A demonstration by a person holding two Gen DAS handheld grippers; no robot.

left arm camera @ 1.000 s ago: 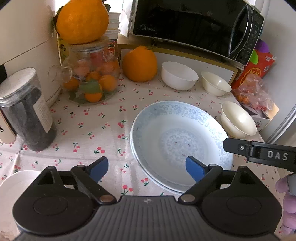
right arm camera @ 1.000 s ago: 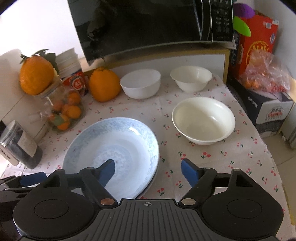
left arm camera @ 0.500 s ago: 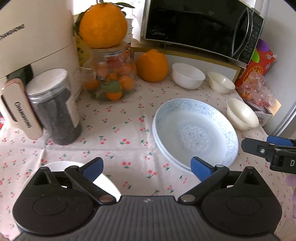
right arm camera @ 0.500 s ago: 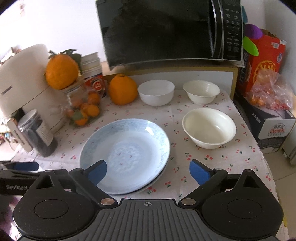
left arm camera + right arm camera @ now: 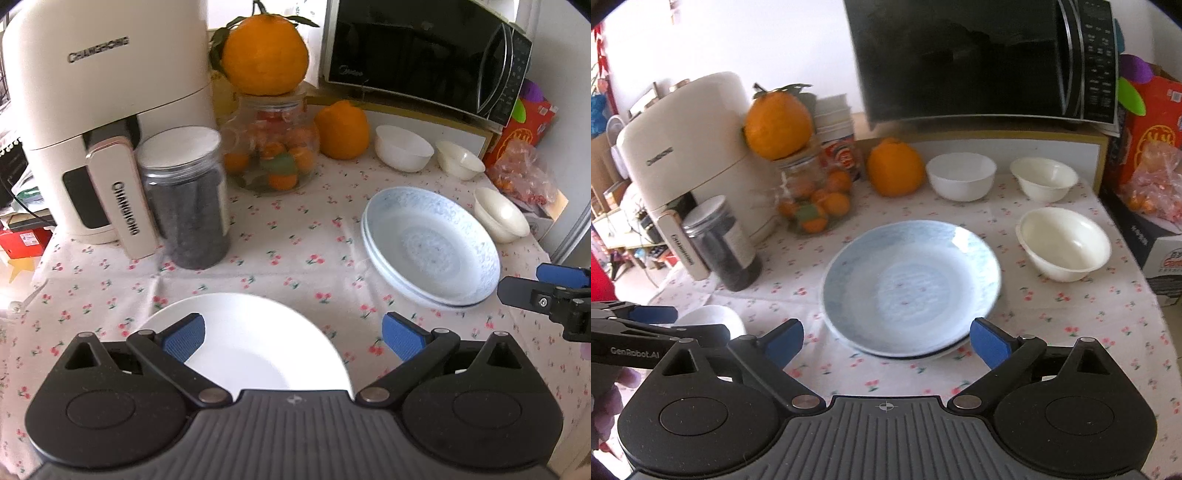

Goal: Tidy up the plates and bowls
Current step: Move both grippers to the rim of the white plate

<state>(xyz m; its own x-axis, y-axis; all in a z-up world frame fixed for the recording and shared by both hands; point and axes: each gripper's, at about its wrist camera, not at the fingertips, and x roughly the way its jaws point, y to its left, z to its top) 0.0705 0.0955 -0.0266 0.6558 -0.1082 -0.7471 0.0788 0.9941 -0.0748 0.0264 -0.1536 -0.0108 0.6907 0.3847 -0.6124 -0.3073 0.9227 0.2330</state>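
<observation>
Cherry-print cloth covers the worktop under both grippers. Beyond the right gripper, at the back, sits the black microwave, and far off to its left the cream air fryer. Straight ahead of this gripper, just past its blue pads, lie two stacked blue-patterned plates; its jaws are spread wide with nothing between them. The left gripper is likewise released and empty, hovering over the near rim of a white plate directly below it. The blue plates lie ahead to its right. To the right of the right gripper stands a cream bowl; further back, a white bowl and a smaller cream bowl sit side by side.
</observation>
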